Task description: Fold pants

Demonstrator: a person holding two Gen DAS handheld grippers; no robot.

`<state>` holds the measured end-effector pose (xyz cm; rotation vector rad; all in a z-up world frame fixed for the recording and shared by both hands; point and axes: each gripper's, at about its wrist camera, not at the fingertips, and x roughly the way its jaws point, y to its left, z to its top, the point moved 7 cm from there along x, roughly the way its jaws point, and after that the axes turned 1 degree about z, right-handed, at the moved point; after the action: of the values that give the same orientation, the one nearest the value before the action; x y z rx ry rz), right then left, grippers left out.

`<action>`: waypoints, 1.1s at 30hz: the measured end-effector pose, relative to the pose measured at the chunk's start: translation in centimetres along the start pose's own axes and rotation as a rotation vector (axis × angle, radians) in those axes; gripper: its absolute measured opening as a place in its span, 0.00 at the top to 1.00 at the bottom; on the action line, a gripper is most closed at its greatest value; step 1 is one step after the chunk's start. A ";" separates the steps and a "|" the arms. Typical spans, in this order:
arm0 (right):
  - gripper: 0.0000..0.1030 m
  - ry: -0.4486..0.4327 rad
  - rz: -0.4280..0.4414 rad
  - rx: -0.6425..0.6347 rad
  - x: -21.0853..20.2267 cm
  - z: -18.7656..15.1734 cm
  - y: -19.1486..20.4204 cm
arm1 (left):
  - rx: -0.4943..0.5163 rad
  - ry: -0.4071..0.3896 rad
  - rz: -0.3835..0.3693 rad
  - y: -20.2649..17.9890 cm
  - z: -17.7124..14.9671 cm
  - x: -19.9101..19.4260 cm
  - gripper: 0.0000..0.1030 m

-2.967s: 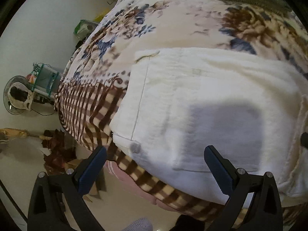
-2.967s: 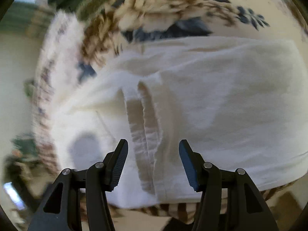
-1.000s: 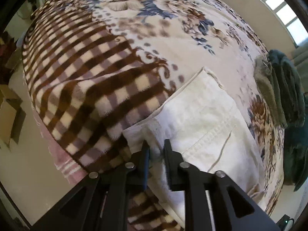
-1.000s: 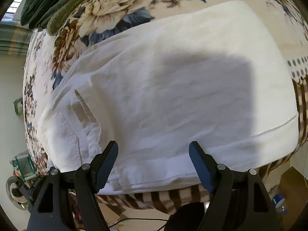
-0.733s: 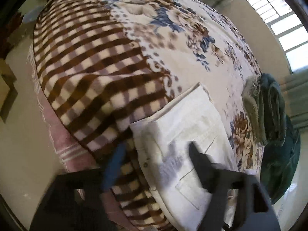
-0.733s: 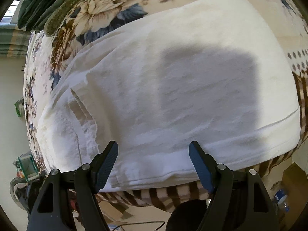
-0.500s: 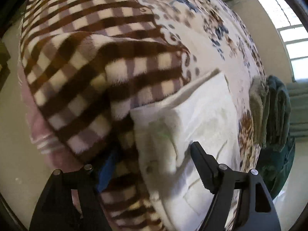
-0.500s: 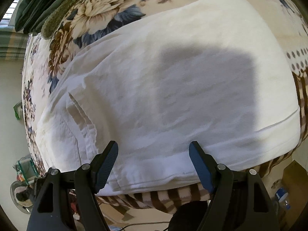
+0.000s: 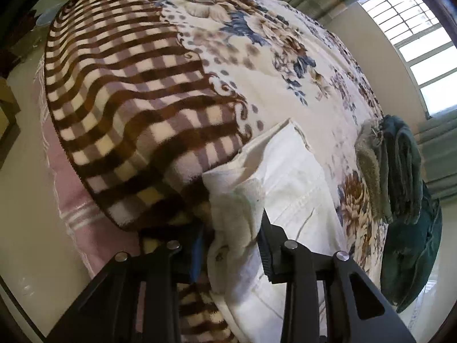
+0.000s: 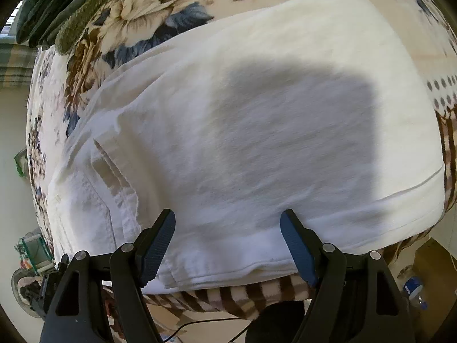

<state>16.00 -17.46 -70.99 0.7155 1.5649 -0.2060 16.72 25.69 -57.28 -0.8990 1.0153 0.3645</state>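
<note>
White pants (image 10: 257, 114) lie folded flat on a floral and checked blanket (image 9: 128, 85), near the bed's edge. In the left wrist view the pants (image 9: 291, 177) show one corner bunched and raised. My left gripper (image 9: 232, 243) has that bunch filling the gap between its fingers, and its jaws are closing on it. My right gripper (image 10: 228, 243) hovers open over the near hem of the pants. Its fingers stand wide apart with only flat cloth below them.
Folded green towels (image 9: 400, 165) lie on the bed beyond the pants, also seen in the right wrist view as the green towels (image 10: 57, 5). Below the bed edge are a cardboard box (image 10: 434, 257), a bottle (image 10: 414, 285) and a fan (image 10: 25, 288) on the floor.
My left gripper let go of the pants corner, opened wide, and has closed again around a thicker bunch of that corner. The right gripper has kept still and open.
</note>
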 end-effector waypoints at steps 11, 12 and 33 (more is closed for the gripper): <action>0.24 0.004 -0.016 0.009 0.5 0.2 0.3 | -0.059 0.044 -0.021 1.0 -2.3 0.7 0.69; 0.24 0.004 -0.017 0.007 0.6 0.2 0.3 | -0.062 0.045 -0.014 1.0 -2.2 0.8 0.69; 0.24 0.011 -0.020 -0.006 0.9 0.2 0.8 | -0.047 0.007 -0.054 -2.5 -3.0 -0.7 0.71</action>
<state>16.66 -16.69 -71.70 0.6973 1.5836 -0.2120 16.24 21.88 -56.20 -0.9693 0.9906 0.3408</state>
